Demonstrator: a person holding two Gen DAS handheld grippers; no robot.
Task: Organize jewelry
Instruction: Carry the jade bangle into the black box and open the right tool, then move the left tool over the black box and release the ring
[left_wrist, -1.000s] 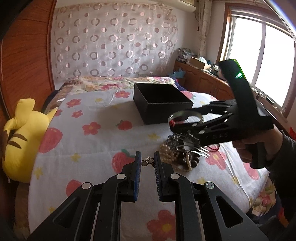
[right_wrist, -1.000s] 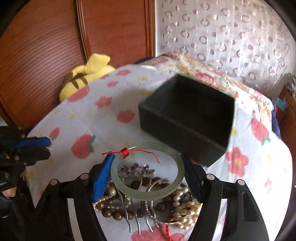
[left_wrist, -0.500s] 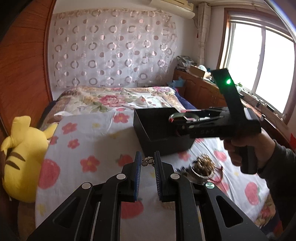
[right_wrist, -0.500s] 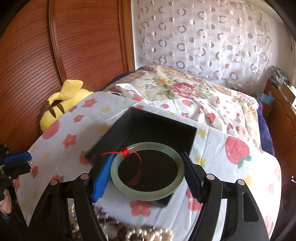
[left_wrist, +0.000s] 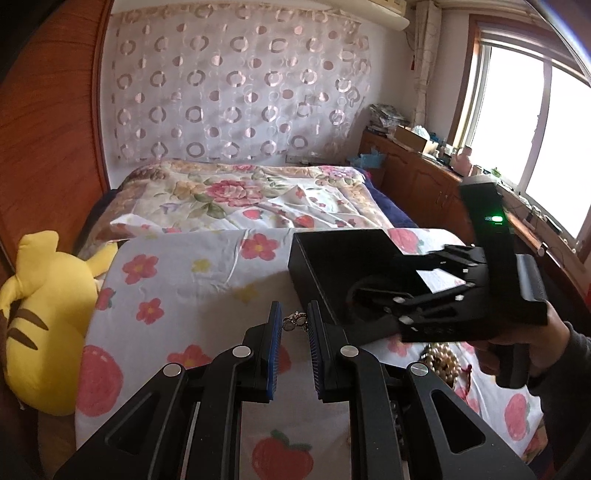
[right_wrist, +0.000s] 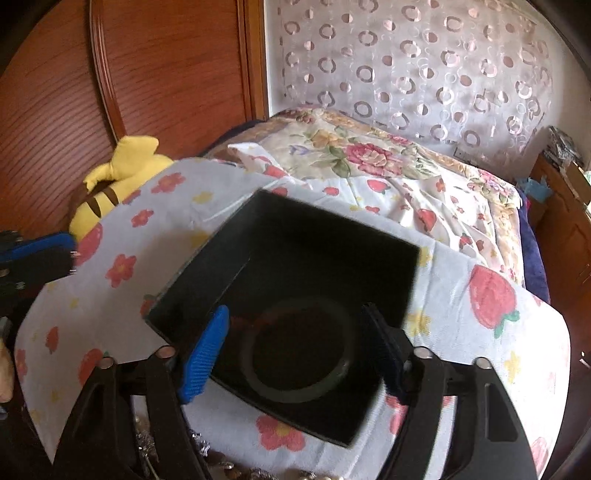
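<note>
A: Moved: my right gripper (right_wrist: 295, 350) carried the bangle (right_wrist: 299, 354) from pile (left_wrist: 443, 360) into box (right_wrist: 258, 236).

B: Jaws?

A: Right spans bangle; left gripper (left_wrist: 293, 323) pinches a charm (left_wrist: 294, 320). Next, I'd say: release, withdraw.

Small metal trinket (left_wrist: 294, 320) between left hand-held gripper (left_wrist: 293, 325) pads.

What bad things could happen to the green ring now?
1. The pale green jade bangle sits between the right gripper's fingers inside the black square box; letting go high could crack it.
2. The small metal charm pinched by the left gripper barely shows past the fingertips and might slip out.
</note>
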